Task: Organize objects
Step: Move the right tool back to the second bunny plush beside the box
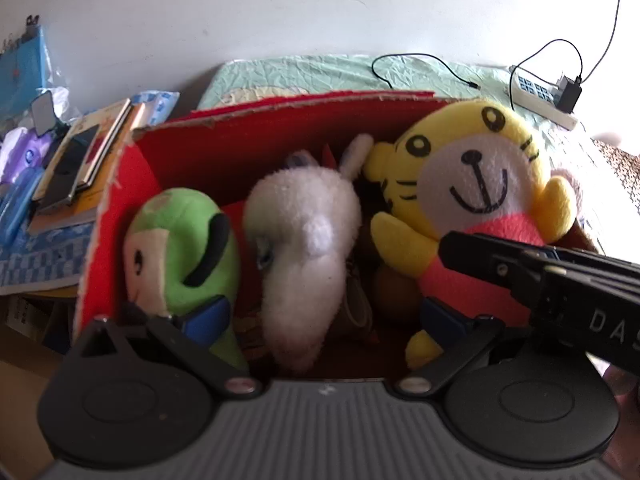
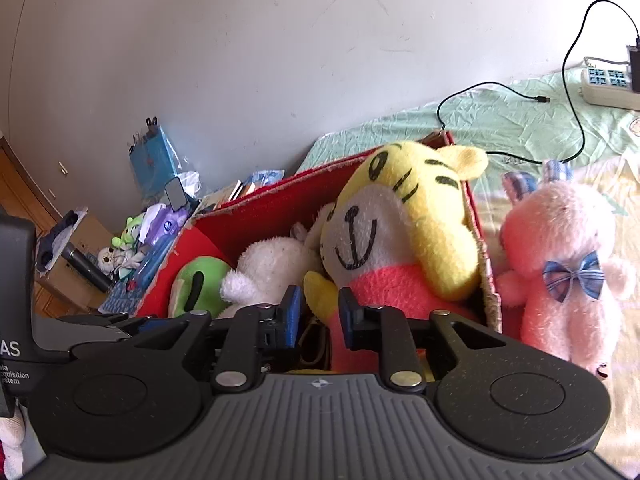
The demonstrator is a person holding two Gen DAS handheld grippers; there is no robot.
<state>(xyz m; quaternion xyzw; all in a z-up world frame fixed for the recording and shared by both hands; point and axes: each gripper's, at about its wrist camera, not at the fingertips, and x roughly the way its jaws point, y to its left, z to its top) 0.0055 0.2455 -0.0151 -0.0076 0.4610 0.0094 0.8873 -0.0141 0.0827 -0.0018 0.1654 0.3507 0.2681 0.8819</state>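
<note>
- A clutter of books (image 1: 86, 156) and packets sits left of the red cardboard box (image 1: 280, 120), which stands on a bed with a pale green sheet (image 2: 500, 120).
- In the box, left to right: a green plush toy (image 1: 180, 248), a white plush toy (image 1: 304, 240) and a yellow tiger plush (image 1: 476, 176), the tiger leaning on the right wall.
- The left hand-held gripper (image 1: 324, 316) is spread wide over the box, its blue pads beside the green toy and the tiger, gripping nothing.
- The right hand-held gripper (image 2: 320, 316) stands narrowly open at the tiger's pink body; its pads do not clearly press on it.
- A pink plush rabbit (image 2: 560, 264) with a blue bow stands on the bed just right of the box.
</note>
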